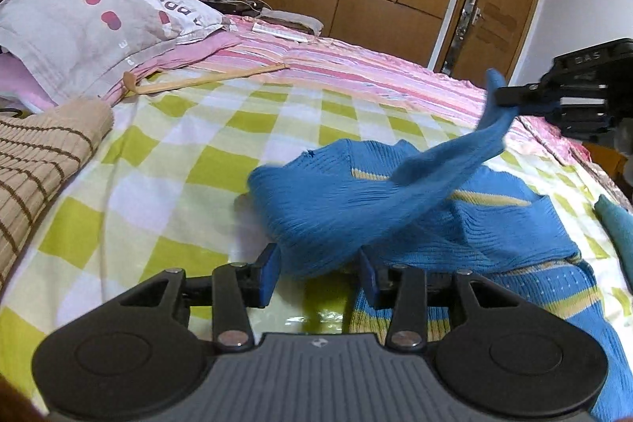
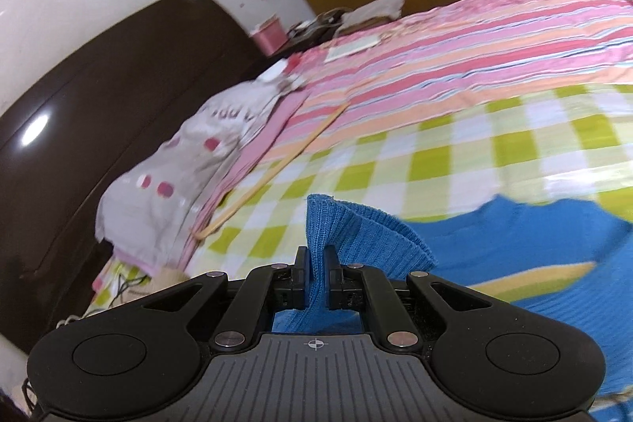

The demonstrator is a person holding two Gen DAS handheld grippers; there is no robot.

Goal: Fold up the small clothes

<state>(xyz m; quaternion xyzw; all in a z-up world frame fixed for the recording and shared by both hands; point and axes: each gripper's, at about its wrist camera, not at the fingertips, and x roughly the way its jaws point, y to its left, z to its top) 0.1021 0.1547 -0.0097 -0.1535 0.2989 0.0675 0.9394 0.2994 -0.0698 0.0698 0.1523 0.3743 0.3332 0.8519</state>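
Blue sweater point(image 1: 395, 208) — its sleeve is pinched in the right hand-held gripper point(image 2: 315, 273); the left hand-held gripper point(image 1: 316, 273), nearer its body, is held open.

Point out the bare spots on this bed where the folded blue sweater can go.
The widest bare patch is the green checked sheet, bordered by the beige striped garment at left, the wooden stick behind and the blue sweater at right. The pink striped cover beyond looks mostly free. The right side is crowded: sweater, teal cloth, right claw.
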